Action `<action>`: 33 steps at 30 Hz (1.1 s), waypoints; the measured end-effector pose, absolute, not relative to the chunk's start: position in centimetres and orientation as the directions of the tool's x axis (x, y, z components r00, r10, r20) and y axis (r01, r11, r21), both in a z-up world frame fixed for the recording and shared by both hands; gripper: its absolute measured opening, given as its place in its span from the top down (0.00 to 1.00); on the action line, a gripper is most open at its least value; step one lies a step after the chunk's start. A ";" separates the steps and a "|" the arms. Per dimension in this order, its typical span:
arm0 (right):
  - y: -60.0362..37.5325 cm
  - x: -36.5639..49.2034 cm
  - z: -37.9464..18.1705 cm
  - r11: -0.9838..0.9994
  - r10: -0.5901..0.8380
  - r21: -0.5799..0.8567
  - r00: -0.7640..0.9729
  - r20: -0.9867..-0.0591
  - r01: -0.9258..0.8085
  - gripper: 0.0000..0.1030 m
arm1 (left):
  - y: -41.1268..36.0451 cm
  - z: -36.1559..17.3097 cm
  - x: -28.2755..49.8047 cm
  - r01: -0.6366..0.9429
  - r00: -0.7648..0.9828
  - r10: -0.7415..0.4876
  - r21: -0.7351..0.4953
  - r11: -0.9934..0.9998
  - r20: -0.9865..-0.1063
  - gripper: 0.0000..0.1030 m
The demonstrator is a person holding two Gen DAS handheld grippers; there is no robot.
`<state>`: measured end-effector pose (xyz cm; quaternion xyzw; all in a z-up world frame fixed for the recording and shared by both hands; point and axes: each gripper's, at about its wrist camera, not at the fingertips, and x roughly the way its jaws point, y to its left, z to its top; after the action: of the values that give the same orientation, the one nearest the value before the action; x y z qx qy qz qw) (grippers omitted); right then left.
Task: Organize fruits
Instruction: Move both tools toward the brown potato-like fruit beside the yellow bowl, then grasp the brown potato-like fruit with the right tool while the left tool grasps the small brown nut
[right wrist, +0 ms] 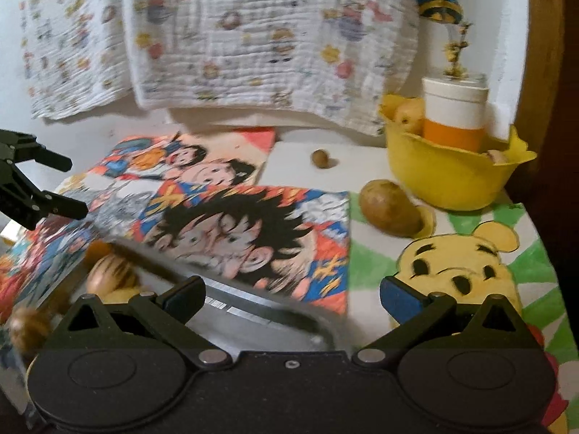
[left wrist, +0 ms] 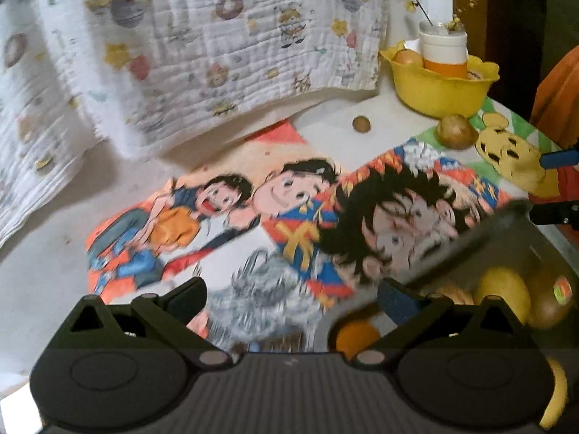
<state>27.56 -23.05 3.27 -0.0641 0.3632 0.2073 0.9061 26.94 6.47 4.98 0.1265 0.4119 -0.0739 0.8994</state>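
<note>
Two wrist fisheyes, each looking forward along its own claw, low over the bench.

The left wrist view sits behind the left claw (left wrist: 291, 298), close above the cartoon mat (left wrist: 231, 217), facing the hanging printed cloth (left wrist: 217, 36) ahead; the yellow bowl (left wrist: 439, 90) lies far ahead to its right. The right wrist view sits behind the right claw (right wrist: 291, 298), facing the same cloth, with the bowl nearer, ahead to its right, and the left claw visible off to its left. Both views share the mat, cloth, bowl, brown fruit (right wrist: 389, 208) and small round nut (right wrist: 320, 158).
</note>
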 end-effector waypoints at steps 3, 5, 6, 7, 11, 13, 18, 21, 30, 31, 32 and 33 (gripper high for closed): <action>-23.5 29.1 3.6 0.927 0.289 0.020 0.679 -0.674 -0.374 0.01 | 5.9 4.3 29.8 0.225 0.667 -0.031 0.162 0.961 -0.745 0.00; -23.9 30.3 3.8 0.938 0.272 0.021 0.696 -0.664 -0.346 0.01 | 5.4 3.8 32.0 0.217 0.677 -0.031 0.159 0.963 -0.735 0.00; -24.1 30.9 3.8 0.941 0.270 0.027 0.702 -0.659 -0.337 0.01 | 5.1 3.6 33.1 0.216 0.682 -0.034 0.157 0.964 -0.731 0.00; -24.3 31.6 3.8 0.945 0.268 0.036 0.704 -0.657 -0.326 0.01 | 4.7 3.3 34.2 0.219 0.685 -0.039 0.154 0.963 -0.728 0.00; -24.4 34.3 3.1 0.959 0.245 0.056 0.711 -0.659 -0.279 0.01 | 2.8 2.5 37.9 0.239 0.703 -0.071 0.141 0.961 -0.708 0.00; -24.3 35.4 2.6 0.964 0.232 0.062 0.707 -0.668 -0.258 0.01 | 1.7 2.1 39.5 0.252 0.712 -0.096 0.126 0.960 -0.696 0.00; -23.9 38.0 1.2 0.975 0.209 0.090 0.695 -0.688 -0.204 0.01 | -0.7 1.2 43.2 0.272 0.739 -0.143 0.098 0.957 -0.659 0.00; -23.9 39.3 0.5 0.979 0.193 0.091 0.695 -0.692 -0.181 0.01 | -1.7 0.3 45.3 0.277 0.742 -0.163 0.077 0.958 -0.650 0.00; -24.5 41.8 -1.4 0.984 0.178 0.133 0.693 -0.699 -0.118 0.03 | -4.1 -2.5 49.5 0.299 0.724 -0.192 0.052 0.953 -0.663 0.01; -24.5 41.9 -1.5 0.984 0.177 0.134 0.695 -0.697 -0.116 0.03 | -4.3 -2.7 49.8 0.301 0.722 -0.198 0.043 0.953 -0.664 0.01; -24.4 42.0 -1.6 0.985 0.171 0.131 0.699 -0.694 -0.111 0.03 | -4.4 -2.9 50.0 0.301 0.720 -0.201 0.037 0.953 -0.664 0.01; -24.4 42.1 -1.8 0.986 0.166 0.129 0.701 -0.693 -0.106 0.04 | -4.6 -3.0 50.2 0.302 0.718 -0.208 0.029 0.953 -0.664 0.02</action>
<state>42.07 -24.37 -1.76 0.0394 0.3793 0.0738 0.9215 50.21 -4.58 -3.02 0.0677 0.3491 -0.1378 0.9244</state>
